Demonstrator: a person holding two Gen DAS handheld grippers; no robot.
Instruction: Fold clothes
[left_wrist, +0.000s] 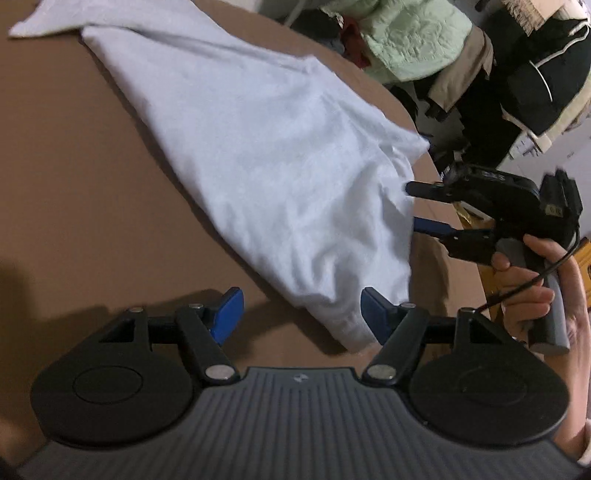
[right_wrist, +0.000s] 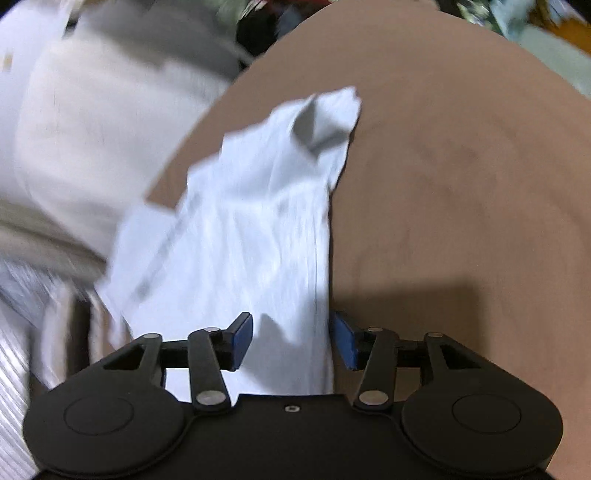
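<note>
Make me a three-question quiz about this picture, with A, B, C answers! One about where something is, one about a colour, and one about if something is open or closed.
1. Where does the white garment lie?
A. on the brown table
B. inside a basket
C. on a hanger

2. What colour are the pads on the gripper fingers?
A. red
B. blue
C. yellow

3. How does the left gripper stand?
A. clamped on a sock
C. shut tight on nothing
B. open, gripping nothing

Answers:
1 A, the cloth is spread over the brown tabletop.
2 B, the pads show blue on both the left gripper and the right gripper.
3 B, its two pads stand wide apart, with only the garment's end lying beside one of them.
</note>
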